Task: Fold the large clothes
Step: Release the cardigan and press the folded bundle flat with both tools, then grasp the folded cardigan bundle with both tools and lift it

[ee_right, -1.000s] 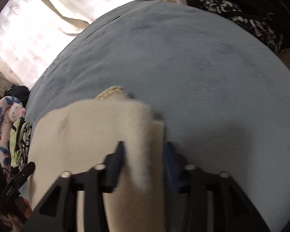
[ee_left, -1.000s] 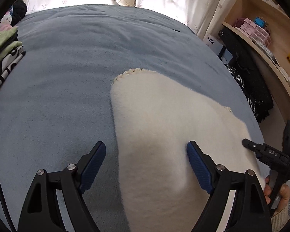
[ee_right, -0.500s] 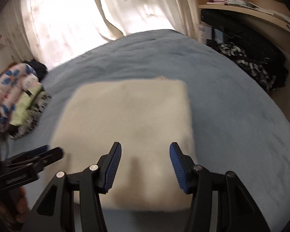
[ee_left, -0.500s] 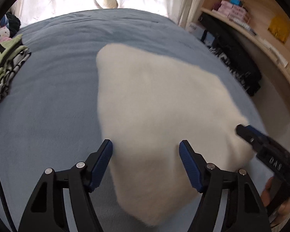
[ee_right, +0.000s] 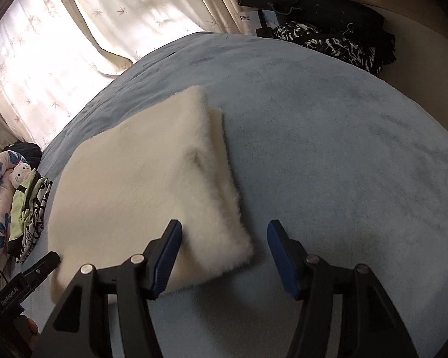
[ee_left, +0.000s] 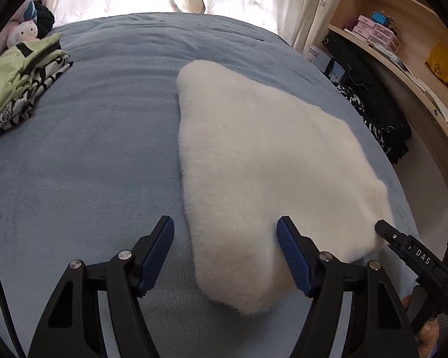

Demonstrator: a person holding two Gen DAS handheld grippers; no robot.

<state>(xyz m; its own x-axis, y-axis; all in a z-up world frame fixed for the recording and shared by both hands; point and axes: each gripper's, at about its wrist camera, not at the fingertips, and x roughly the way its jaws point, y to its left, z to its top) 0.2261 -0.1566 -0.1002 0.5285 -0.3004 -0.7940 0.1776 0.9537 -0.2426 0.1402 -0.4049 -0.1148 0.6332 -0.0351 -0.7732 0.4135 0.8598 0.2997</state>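
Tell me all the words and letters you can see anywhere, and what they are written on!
"DAS": white letters on the black right gripper, seen from the left wrist camera.
"GetRobot.AI", roughly; small and slanted: on the black left gripper, seen from the right wrist camera.
Print on the white box beside the bed: too small to read.
Labels on the pink boxes on the shelf: too blurred to read.

Your folded fleece (ee_left: 262, 161) lies mid-frame on the bed (ee_left: 89, 149); clothes pile (ee_left: 18, 80) upper left, shelves (ee_left: 409, 44) upper right.
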